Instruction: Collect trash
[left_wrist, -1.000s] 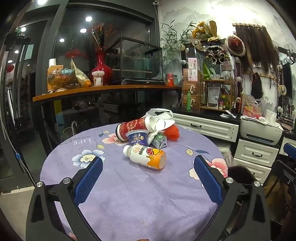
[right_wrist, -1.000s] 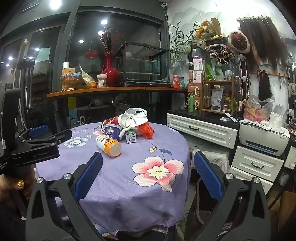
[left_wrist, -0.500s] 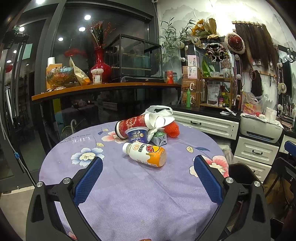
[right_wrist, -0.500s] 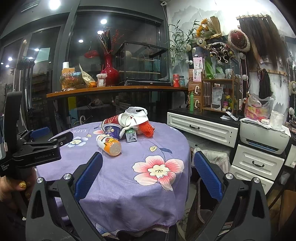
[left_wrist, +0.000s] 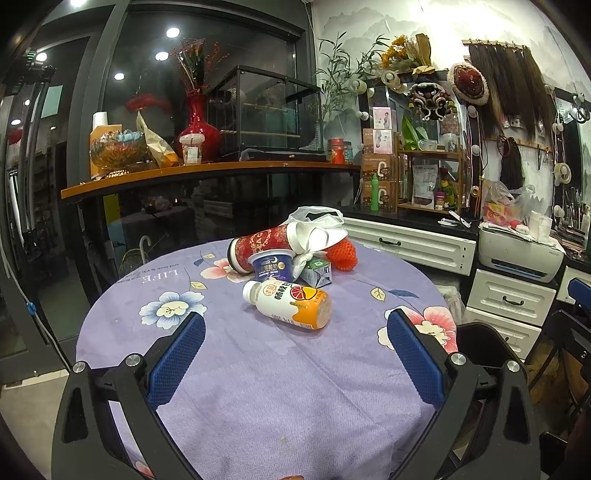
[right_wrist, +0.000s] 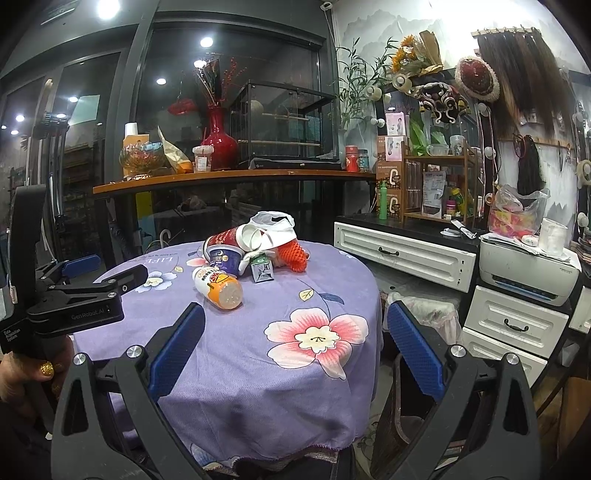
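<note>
A pile of trash lies on the round table (left_wrist: 258, 387) with a purple flowered cloth: a white-and-orange drink bottle (left_wrist: 288, 303) on its side, a blue yogurt cup (left_wrist: 272, 266), a red paper cup (left_wrist: 258, 243), a white plastic bag (left_wrist: 317, 230), a small green carton (left_wrist: 317, 272) and an orange foam net (left_wrist: 341, 254). My left gripper (left_wrist: 295, 354) is open and empty, over the table just short of the bottle. My right gripper (right_wrist: 295, 347) is open and empty, further back over the table's near edge. The bottle (right_wrist: 218, 288) and pile also show there.
The left gripper's body (right_wrist: 81, 295) shows at the left of the right wrist view. A bin with a clear liner (right_wrist: 424, 310) stands right of the table. White drawers (right_wrist: 402, 254) and a printer (right_wrist: 528, 269) stand at the right. A wooden shelf (left_wrist: 207, 173) runs behind.
The left gripper has edged slightly forward and lower toward the trash pile. The right gripper has barely moved. Both stay open.
</note>
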